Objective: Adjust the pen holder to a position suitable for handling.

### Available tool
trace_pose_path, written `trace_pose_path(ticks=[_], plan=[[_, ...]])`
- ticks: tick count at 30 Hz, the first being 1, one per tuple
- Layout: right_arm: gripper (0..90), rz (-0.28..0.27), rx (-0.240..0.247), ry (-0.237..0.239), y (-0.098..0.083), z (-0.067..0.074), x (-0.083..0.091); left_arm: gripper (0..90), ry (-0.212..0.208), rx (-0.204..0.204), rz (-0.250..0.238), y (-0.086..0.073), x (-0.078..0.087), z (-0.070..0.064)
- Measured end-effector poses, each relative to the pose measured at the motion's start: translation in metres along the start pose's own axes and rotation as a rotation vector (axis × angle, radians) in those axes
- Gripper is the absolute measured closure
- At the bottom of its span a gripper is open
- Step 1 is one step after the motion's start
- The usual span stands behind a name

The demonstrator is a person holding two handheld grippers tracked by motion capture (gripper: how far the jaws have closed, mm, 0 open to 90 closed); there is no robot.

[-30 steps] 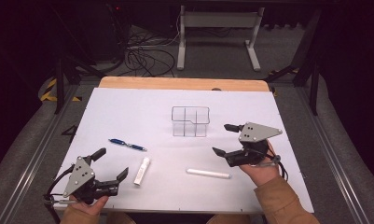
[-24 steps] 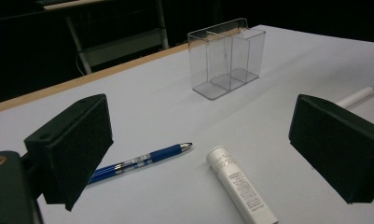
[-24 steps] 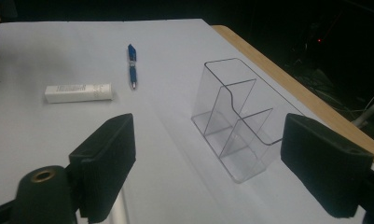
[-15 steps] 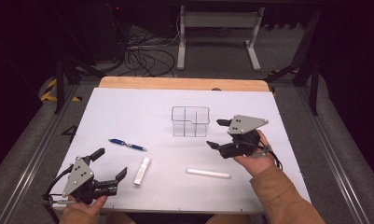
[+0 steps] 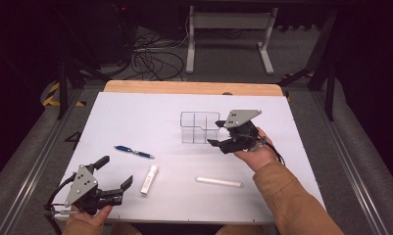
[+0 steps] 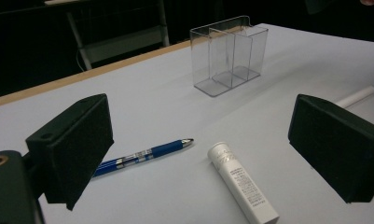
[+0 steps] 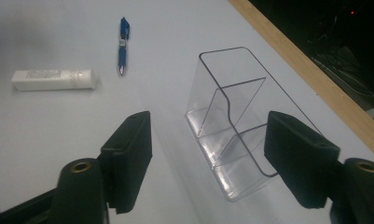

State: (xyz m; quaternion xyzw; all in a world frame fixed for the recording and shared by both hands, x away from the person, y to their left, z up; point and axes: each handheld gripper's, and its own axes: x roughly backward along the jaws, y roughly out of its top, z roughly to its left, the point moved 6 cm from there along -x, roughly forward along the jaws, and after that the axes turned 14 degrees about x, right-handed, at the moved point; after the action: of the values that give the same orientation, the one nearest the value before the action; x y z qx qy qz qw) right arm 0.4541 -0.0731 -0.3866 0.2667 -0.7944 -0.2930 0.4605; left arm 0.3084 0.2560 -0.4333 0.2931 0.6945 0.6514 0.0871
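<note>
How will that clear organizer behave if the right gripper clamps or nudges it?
The clear organizer looks like thin rigid plastic: probably stiff but light, so a nudge likely slides it on the smooth white table. Its glossy walls may be slippery for the right gripper, whose jaws have just been closing around its near end, not yet touching.

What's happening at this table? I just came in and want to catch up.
A person holds a tool in each hand over a white table. The right tool is at the clear plastic organizer, its jaws just been closing, with the organizer's near end between them but not yet gripped. The left tool waits open near the front edge. A blue pen, a white tube and a white stick lie untouched on the table.
</note>
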Motion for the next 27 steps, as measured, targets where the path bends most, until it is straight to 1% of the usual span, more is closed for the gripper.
trace_pose_path(ticks=[1, 2, 4, 9, 11, 12, 14, 16, 21, 24, 26, 27], plan=[[36.5, 0.0, 0.0, 0.0, 0.0, 0.0, 0.0, 7.1, 0.0, -0.002, 0.0, 0.0, 0.0, 0.0], [40.0, 0.015, 0.01, 0.007, 0.0, -0.002, -0.006, 7.2, 0.0, -0.002, 0.0, 0.0, 0.0, 0.0], [41.4, 0.022, 0.013, 0.006, 0.0, -0.003, -0.008, 7.2, -0.001, -0.002, 0.0, 0.0, 0.0, 0.0], [48.4, 0.073, 0.042, 0.014, -0.001, -0.007, -0.025, 7.2, -0.002, 0.0, 0.001, 0.0, 0.0, 0.0], [49.1, 0.081, 0.051, 0.012, -0.001, -0.008, -0.028, 7.2, -0.001, 0.003, 0.001, 0.0, 0.0, 0.0], [50.9, 0.095, 0.066, 0.01, 0.0, -0.009, -0.033, 7.3, -0.001, 0.002, 0.001, 0.0, 0.0, 0.001], [51.9, 0.1, 0.07, 0.013, 0.0, -0.009, -0.035, 7.2, -0.001, 0.002, 0.001, -0.001, -0.001, 0.0], [53.1, 0.122, 0.09, 0.018, 0.0, -0.01, -0.04, 7.2, -0.001, 0.001, 0.002, -0.001, -0.001, 0.0], [55.2, 0.14, 0.089, 0.026, 0.002, -0.014, -0.049, 7.3, -0.002, -0.001, 0.002, -0.001, -0.001, 0.001], [57.9, 0.159, 0.103, 0.034, 0.002, -0.015, -0.056, 7.3, -0.001, -0.002, 0.003, -0.001, -0.001, 0.001], [58.5, 0.166, 0.106, 0.036, 0.001, -0.015, -0.058, 7.3, 0.0, 0.0, 0.003, -0.001, -0.001, 0.002], [60.2, 0.184, 0.135, 0.04, 0.001, -0.016, -0.061, 7.3, 0.0, 0.005, 0.003, -0.001, -0.001, 0.002]])
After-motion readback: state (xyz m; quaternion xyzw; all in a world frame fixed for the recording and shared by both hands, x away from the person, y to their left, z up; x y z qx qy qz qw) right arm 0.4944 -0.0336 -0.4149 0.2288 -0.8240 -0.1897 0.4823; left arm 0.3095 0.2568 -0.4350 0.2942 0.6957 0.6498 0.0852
